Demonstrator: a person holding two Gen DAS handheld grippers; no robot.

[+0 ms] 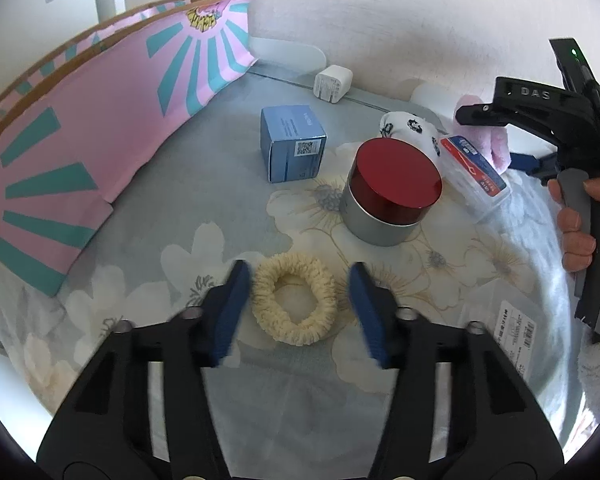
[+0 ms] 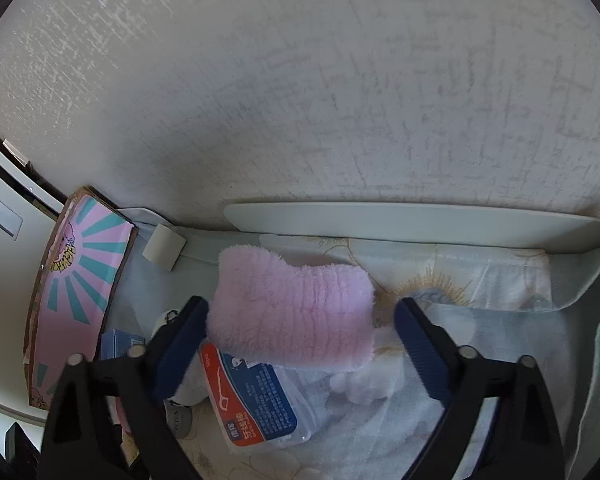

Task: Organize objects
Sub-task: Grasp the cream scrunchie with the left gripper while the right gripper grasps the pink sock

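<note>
L gripper (image 1: 296,312) straddles cream scrunchie (image 1: 295,299), pads just clear, nothing gripped. R gripper (image 2: 300,344) wide around pink fluffy sock (image 2: 292,312); contact unclear.

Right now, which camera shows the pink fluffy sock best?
The right wrist view: the pink fluffy sock fills the middle, lying between the open right gripper fingers and overlapping the floss pick box. The left wrist view shows only a strip of it behind that box.
</note>
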